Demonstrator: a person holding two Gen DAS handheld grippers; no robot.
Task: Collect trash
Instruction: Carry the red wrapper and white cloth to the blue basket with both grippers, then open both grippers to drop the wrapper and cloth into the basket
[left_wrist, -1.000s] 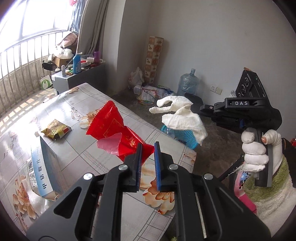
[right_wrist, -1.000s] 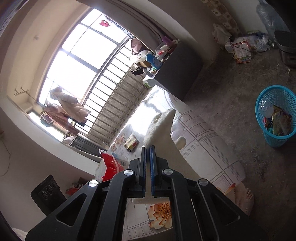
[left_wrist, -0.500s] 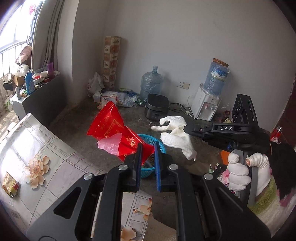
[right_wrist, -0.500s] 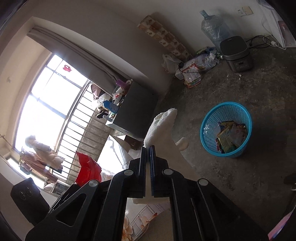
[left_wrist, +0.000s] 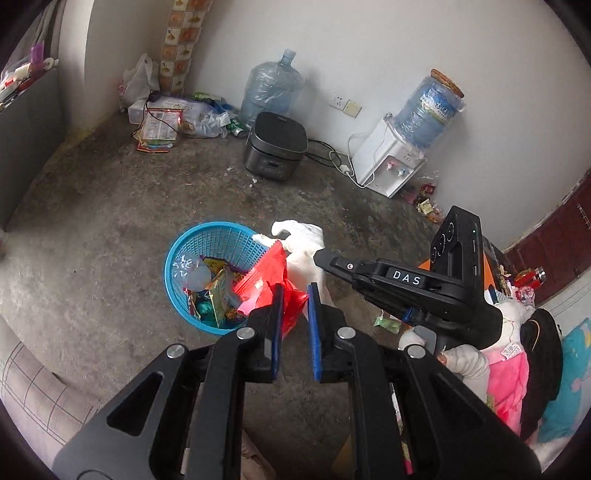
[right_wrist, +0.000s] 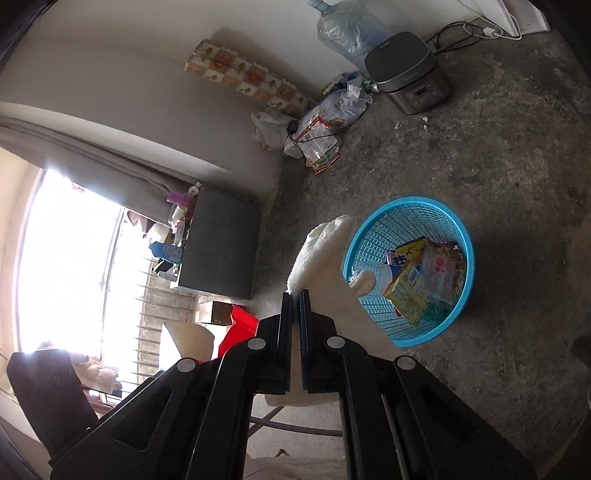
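so the left gripper (left_wrist: 295, 295) is clamped on the red wrapper (left_wrist: 271, 275), which hangs right over the blue basket (left_wrist: 192, 243)'s near rim, closer than the right gripper (right_wrist: 294, 295) pinching the white cloth (right_wrist: 321, 254).

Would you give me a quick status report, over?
Left gripper shut on red wrapper, right gripper on white cloth. Both above blue basket. Nothing blocking.

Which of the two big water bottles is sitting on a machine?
The wrapped water bottle on the right, upside down atop the white dispenser. The other bottle stands behind the grey cooker.
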